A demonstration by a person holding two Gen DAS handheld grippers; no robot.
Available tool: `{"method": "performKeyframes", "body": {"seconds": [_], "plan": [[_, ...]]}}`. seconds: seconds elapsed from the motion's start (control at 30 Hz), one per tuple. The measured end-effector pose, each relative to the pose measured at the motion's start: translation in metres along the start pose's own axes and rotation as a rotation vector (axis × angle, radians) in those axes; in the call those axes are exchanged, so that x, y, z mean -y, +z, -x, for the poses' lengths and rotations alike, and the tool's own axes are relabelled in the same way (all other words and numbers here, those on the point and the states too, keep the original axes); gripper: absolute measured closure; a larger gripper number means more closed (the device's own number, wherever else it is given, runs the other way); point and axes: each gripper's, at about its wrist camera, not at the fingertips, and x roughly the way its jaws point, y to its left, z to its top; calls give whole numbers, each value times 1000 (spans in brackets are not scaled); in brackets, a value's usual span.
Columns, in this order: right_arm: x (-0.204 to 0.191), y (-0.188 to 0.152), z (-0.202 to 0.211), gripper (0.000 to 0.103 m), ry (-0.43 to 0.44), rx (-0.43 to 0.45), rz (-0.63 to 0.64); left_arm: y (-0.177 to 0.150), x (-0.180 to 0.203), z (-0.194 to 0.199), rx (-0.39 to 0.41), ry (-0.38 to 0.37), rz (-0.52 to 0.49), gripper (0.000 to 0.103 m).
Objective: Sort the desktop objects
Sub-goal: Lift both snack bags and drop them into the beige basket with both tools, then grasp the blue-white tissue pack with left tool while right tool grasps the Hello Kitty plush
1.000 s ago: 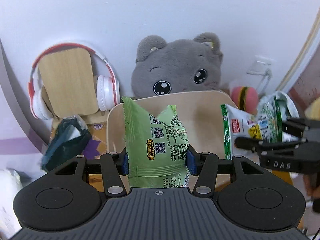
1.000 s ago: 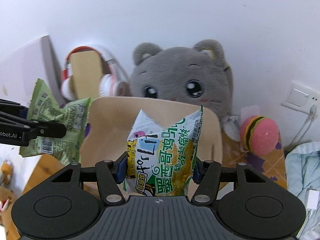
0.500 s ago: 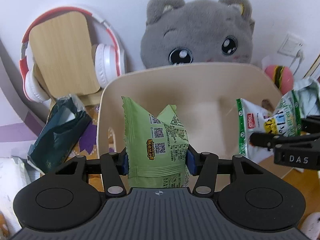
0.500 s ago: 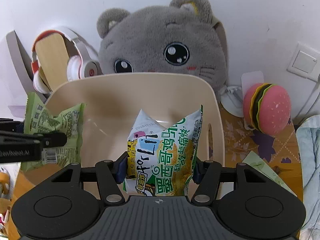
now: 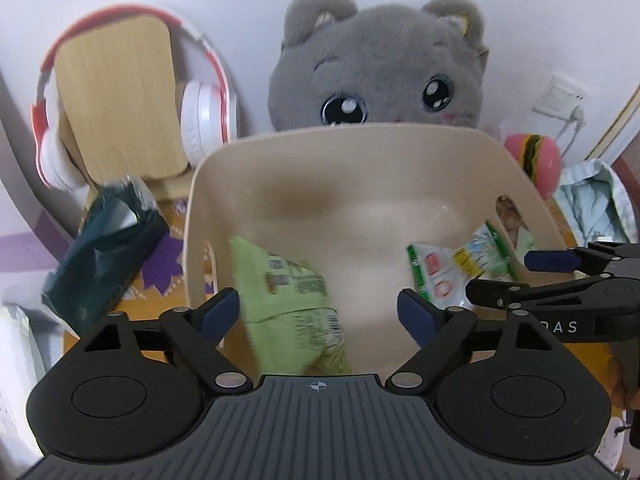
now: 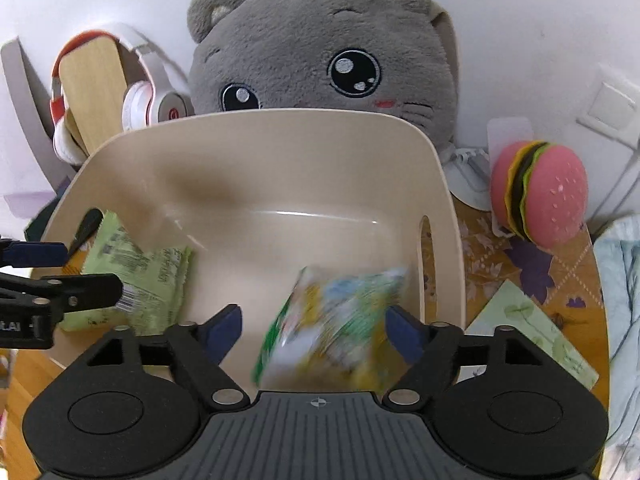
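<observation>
White wall fills the background, with a grey plush cat [image 5: 380,76] at top centre and red-and-white headphones [image 5: 200,120] at upper left. Below the cat sits a beige tub [image 5: 340,152]. Low in the frame, the left gripper [image 5: 318,312] has just been opening; its jaws stand apart, and the green snack bag [image 5: 288,300] between them is blurred and unpressed. The right gripper [image 6: 314,324] has likewise just spread, its multicoloured snack bag [image 6: 332,320] loose over the tub.
</observation>
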Motion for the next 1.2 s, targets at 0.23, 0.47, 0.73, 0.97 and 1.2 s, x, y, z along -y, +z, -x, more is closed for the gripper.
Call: {"method": "performKeyframes", "body": {"seconds": [0.23, 0.47, 0.73, 0.97, 1.2], "plan": [[-1, -9, 34, 5, -3, 50, 1, -3, -12, 44, 50, -45, -10, 13], [-8, -31, 73, 0, 11, 83, 17, -25, -26, 83, 104, -27, -54, 12], [-15, -68, 100, 0, -2, 74, 75, -56, -45, 100, 80, -38, -63, 12], [-11, -102, 109, 0, -43, 55, 148, -96, -47, 101, 26, -26, -173, 12], [-11, -133, 107, 0, -47, 21, 232, -136, -51, 92, -67, -45, -215, 12]]}}
